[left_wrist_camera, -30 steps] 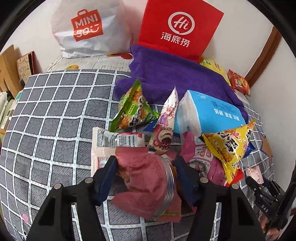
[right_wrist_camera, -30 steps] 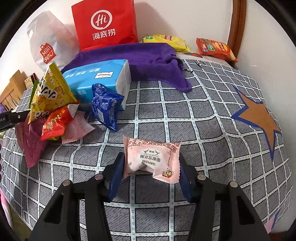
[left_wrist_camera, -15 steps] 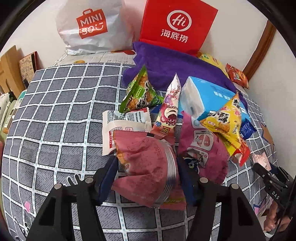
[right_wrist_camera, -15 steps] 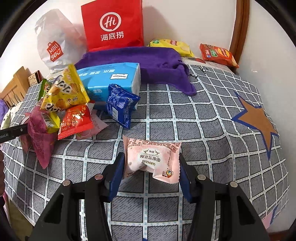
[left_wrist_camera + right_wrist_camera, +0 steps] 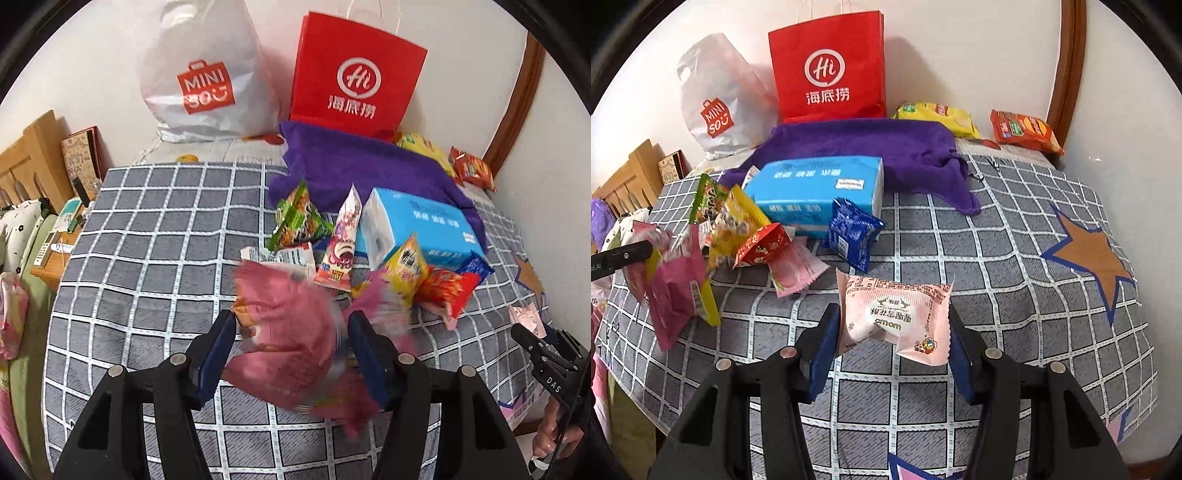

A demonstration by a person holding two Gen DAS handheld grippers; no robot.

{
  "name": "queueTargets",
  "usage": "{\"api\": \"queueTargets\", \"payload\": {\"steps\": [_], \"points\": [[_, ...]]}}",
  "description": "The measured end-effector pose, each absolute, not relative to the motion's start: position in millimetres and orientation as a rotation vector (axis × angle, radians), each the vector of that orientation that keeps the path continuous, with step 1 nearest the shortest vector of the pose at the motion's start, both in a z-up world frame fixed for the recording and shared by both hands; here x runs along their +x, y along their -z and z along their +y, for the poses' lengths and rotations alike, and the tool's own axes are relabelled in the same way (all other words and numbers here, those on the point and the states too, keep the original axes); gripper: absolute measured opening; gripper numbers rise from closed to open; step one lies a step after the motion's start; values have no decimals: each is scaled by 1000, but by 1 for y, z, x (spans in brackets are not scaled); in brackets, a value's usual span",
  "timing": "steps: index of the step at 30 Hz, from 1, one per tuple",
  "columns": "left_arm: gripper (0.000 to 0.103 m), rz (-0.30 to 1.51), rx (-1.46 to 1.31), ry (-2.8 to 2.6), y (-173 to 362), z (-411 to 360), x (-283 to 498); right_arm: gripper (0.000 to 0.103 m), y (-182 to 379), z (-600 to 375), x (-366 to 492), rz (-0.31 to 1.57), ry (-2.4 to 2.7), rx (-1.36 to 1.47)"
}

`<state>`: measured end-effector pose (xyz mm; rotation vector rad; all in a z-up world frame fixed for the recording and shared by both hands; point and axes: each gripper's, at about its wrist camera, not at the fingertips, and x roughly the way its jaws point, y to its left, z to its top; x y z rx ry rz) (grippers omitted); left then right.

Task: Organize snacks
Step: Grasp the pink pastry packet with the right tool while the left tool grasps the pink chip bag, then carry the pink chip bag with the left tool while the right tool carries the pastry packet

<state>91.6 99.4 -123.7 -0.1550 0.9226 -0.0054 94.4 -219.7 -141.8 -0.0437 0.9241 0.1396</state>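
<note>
A: Your left tool (image 5: 288, 343) is clamped on a dark pink snack bag (image 5: 291, 332), lifted off the checked cloth (image 5: 155, 258). You've got it pinched across its width, so the bulk hangs forward where you can see it.

B: It's smeared in your left view, mind. I'd say there's a second pack caught with it, going by the yellow-green edge in the right view, but the blur won't let me swear to that.

A: Fair. Your right tool (image 5: 892, 332) is closed on the pale pink pastry packet (image 5: 895, 317), gripped by its two side seams. That leaves the soft middle uncrushed, which looks like the reason for the hold.

B: And the landmark is the blue tissue pack (image 5: 816, 192). The heap leans against its near side: blue wrapper (image 5: 855, 230) touching its front corner, red packet (image 5: 762, 245) and yellow bag (image 5: 735, 221) just left of it.

A: Green bag (image 5: 299, 218) and the tall cartoon pouch (image 5: 343, 240) stand propped at its left end, upright only because they lean on each other and the pack.

B: Behind the tissue pack lies the purple towel (image 5: 871, 147), then the red paper bag (image 5: 829, 66) against the wall. Two more packs, yellow chips (image 5: 938, 118) and an orange pack (image 5: 1025, 131), sit well behind it to the right.

A: So you hold one snack in each tool, both clear of the heap, and most of the sorting is not yet done.
</note>
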Motion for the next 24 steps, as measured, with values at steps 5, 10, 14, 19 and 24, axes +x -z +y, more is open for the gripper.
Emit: {"api": "queueTargets", "payload": {"steps": [5, 10, 14, 19, 24], "points": [[47, 901, -199, 42, 112, 106, 83, 54, 131, -217, 91, 907, -151, -43], [50, 922, -182, 20, 116, 103, 83, 54, 124, -211, 86, 888, -168, -49], [68, 937, -158, -29, 124, 110, 82, 54, 123, -205, 84, 887, -178, -58], [75, 971, -153, -32, 137, 117, 85, 54, 130, -201, 86, 904, -185, -57], [76, 1015, -148, -67, 156, 123, 89, 54, 140, -198, 91, 922, -187, -61]]}}
